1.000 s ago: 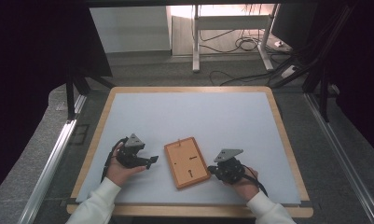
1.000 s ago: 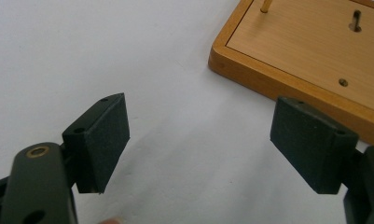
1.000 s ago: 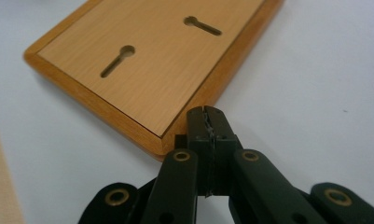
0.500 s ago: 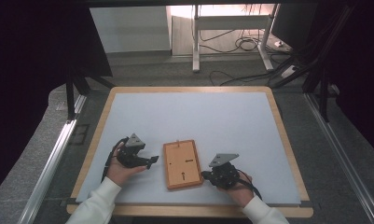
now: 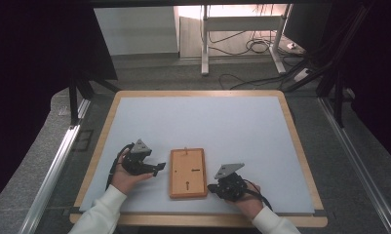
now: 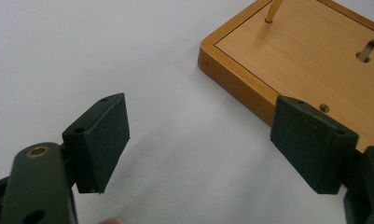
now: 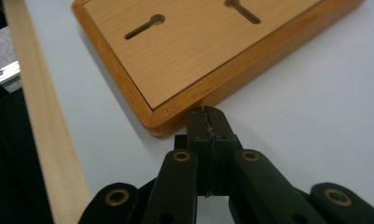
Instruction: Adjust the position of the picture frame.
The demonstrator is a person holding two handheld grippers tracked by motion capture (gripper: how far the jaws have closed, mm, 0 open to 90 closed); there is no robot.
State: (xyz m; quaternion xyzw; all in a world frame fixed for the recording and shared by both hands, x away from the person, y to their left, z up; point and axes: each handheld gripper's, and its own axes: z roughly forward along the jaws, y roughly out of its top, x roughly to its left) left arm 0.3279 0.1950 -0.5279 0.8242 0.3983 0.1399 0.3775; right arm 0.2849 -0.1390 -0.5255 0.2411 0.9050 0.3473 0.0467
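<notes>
One flat rectangular wooden board (image 5: 188, 173) with two keyhole slots (image 7: 145, 26) and one thin brass peg (image 6: 272, 10) lies on the white table (image 5: 242, 126). At its 9 o'clock the left tool (image 5: 156, 168) is spread; at 5 o'clock the right tool (image 5: 211, 187) is pressed together, empty.

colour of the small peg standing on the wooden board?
Brass-yellow peg, clearest in the left gripper view, near the wooden board's edge.

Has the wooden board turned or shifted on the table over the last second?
Yes. The wooden board has turned from a slant to square with the table's near wooden edge, with the shut right gripper at its near right corner.
</notes>
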